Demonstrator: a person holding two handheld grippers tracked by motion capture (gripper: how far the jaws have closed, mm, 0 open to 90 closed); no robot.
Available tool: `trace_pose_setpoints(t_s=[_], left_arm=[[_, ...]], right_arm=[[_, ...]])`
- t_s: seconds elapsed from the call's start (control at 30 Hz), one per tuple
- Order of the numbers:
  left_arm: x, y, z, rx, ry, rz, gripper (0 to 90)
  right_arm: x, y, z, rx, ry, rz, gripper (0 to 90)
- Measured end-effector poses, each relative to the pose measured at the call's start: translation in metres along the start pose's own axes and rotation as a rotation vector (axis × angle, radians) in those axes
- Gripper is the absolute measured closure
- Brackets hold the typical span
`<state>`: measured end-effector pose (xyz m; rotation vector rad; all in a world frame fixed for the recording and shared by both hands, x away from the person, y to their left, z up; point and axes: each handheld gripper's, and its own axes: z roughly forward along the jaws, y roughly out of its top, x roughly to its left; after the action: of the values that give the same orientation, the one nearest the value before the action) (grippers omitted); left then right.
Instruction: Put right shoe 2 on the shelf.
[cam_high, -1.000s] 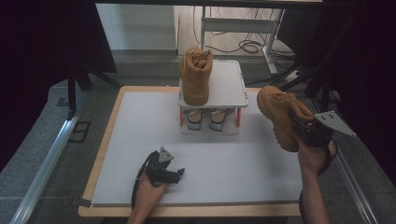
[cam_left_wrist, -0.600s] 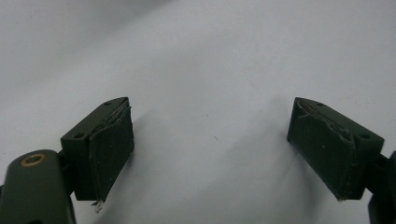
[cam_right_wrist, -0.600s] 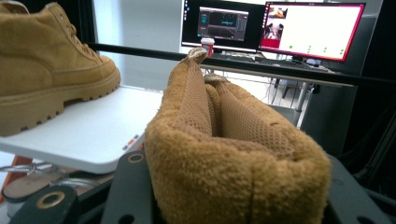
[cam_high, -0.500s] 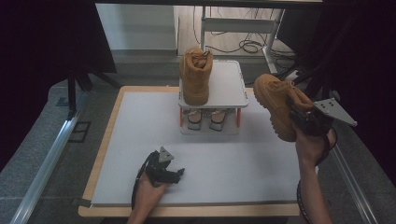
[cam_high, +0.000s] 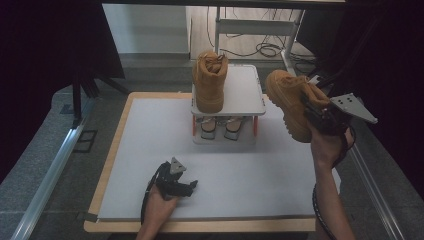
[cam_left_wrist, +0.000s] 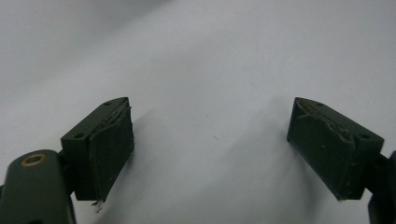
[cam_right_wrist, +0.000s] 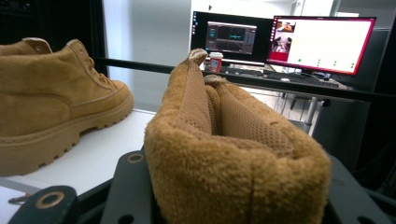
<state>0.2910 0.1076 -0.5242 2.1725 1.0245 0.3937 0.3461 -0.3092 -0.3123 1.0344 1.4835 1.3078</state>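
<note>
Boot in my right gripper, second boot on rack

Item one: my right gripper (cam_high: 320, 117), clamped on the padded collar of a tan boot (cam_high: 290, 102), held in the air beside the white rack (cam_high: 245, 92).
Item two: matching boot (cam_high: 210, 82), upright on that rack's top shelf.
Item three: my left gripper (cam_high: 186, 186), jaws apart and empty, resting on the grey worktop (cam_high: 150, 145).

tan boot (cam_high: 290, 102) | airborne, tilted (collar pinched) | right of rack (cam_high: 250, 95)
</note>
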Motion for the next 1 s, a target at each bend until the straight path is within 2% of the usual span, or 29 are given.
trace_pose_setpoints(t_s=[0.5,1.0], left_arm=[[0.0,0.0,0.0,-0.003,0.002,0.002,14.5],[0.0,0.0,0.0,-0.003,0.002,0.003,14.6]], right_arm=[[0.032,0.019,0.03,-0.009,0.057,-0.033,55.3],[0.058,0.021,0.067,0.006,0.085,-0.056,55.1]])
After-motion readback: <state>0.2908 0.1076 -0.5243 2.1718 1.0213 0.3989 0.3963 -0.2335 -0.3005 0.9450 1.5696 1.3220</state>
